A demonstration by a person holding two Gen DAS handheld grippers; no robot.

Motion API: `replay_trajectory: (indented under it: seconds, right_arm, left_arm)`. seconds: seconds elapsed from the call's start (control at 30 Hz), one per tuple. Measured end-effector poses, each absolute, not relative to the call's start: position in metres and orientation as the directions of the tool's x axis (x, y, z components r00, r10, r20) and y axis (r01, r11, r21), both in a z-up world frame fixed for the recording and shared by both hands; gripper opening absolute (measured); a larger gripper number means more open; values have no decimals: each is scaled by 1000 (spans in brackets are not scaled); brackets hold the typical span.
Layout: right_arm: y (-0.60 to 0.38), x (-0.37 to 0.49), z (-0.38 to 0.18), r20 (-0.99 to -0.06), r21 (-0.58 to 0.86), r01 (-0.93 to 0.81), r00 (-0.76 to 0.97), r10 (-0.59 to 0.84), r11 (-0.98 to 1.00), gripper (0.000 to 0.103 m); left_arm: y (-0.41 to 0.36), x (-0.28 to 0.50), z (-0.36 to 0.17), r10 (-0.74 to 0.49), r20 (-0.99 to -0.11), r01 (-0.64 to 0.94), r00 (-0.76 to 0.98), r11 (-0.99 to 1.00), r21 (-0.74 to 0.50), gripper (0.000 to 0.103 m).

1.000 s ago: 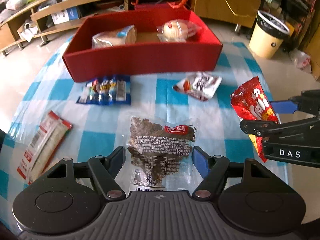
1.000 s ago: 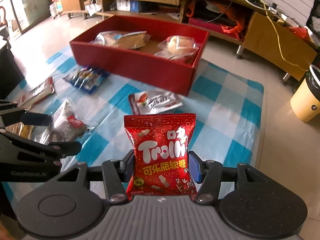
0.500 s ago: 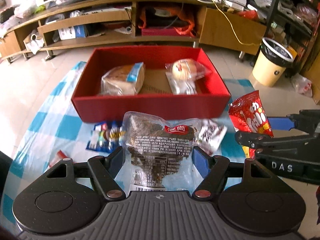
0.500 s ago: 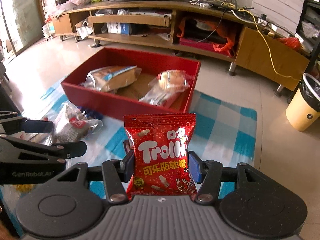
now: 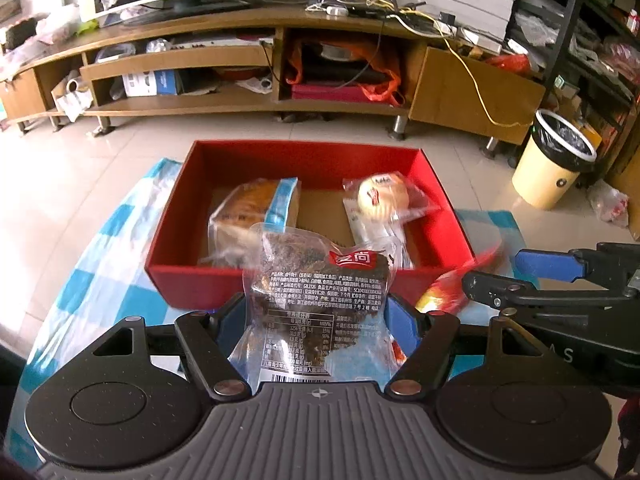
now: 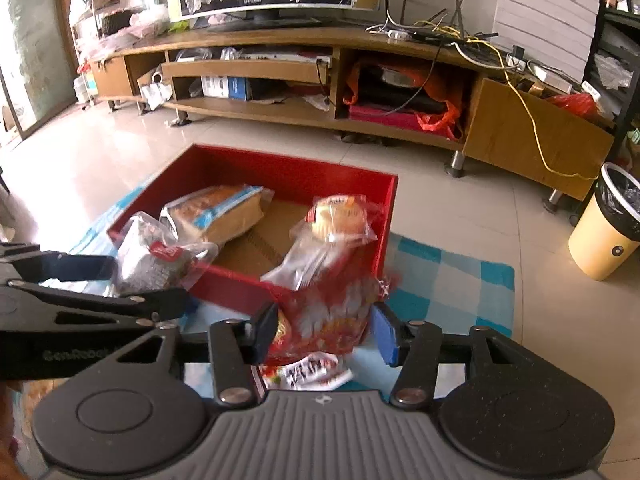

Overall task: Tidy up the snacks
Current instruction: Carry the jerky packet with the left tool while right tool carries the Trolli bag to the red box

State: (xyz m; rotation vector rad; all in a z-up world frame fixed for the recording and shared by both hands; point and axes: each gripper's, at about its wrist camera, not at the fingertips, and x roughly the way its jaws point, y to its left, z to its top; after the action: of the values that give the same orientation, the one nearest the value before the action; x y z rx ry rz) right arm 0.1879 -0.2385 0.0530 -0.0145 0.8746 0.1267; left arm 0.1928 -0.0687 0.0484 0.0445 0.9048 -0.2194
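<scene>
In the left wrist view, the left gripper (image 5: 316, 316) fills the bottom of the frame, clenched on a clear pack (image 5: 316, 300) of dark dried snack. The pack stands upright between the blue pads, its long axis running up the frame, and its top edge overlaps the near wall of the red box (image 5: 192, 280) at centre.

At lower right of that view the right gripper (image 5: 492, 276) reaches in from the side with a blurred red bag (image 5: 444, 292) at its tips.

In the right wrist view, the right gripper (image 6: 324, 330) sits at bottom centre. The red bag (image 6: 332, 308) lies between its pads, but it is smeared by motion and the right pad seems to stand just clear of it, so I cannot tell whether the grip holds or is letting go. Below the bag, a white-and-red packet (image 6: 308, 374) lies on the checked cloth (image 6: 452, 276).

Beyond both tools, the box lies straight ahead and slightly lower. Inside it, a bread pack (image 5: 256, 208) rests left of centre and a round bun pack (image 5: 380, 200) right of centre, with bare cardboard floor between them.

The coming move turns on that gap. It lies directly ahead of the left gripper, past the near wall, so I judge the clear pack must be carried over the wall and lowered. The red bag hangs at the box's near right corner, in line with the bun.
</scene>
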Motion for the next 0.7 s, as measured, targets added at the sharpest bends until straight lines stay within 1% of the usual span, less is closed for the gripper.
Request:
replay_trajectory:
  seconds: [0.03,0.1,0.2,0.43,0.53,0.6,0.67,0.7]
  right_arm:
    - [-239,191,54,-763,41,-114,638,105,993,50]
    - [-239,197,55,-760,55,-114,640,115,992,44]
    - [-241,209,51,-769,78,-101,627,124,992,44]
    - [-256,210,27,-832,101,-92,538,135,991,45]
    - [-263,213,14,-862,122,-67,488,139,990,47]
    - [-264,215,8,-868,140,-54,474,149,989,56]
    - [-263,216,1,-879,182,-71,436,195,981,62]
    - [-262,215,-1,-886,184,-84,416,203,979,62]
  left_arm:
    - [-69,196,49,-170,-782,204,600,977,-55,78]
    - [-70,202,49,-166,-781,202,603,978,-53,78]
    - [-70,210,46,-160,-785,194,599,980,-52,78]
    - [-58,213,37,-159,-808,186,567,981,-62,78]
    - [-51,215,37,-181,-815,172,551,980,-101,78]
    - [-50,214,38,-183,-811,176,555,979,-101,78]
    - [-51,212,39,-187,-810,184,556,978,-99,79]
    - [-51,211,39,-192,-809,190,555,977,-101,79]
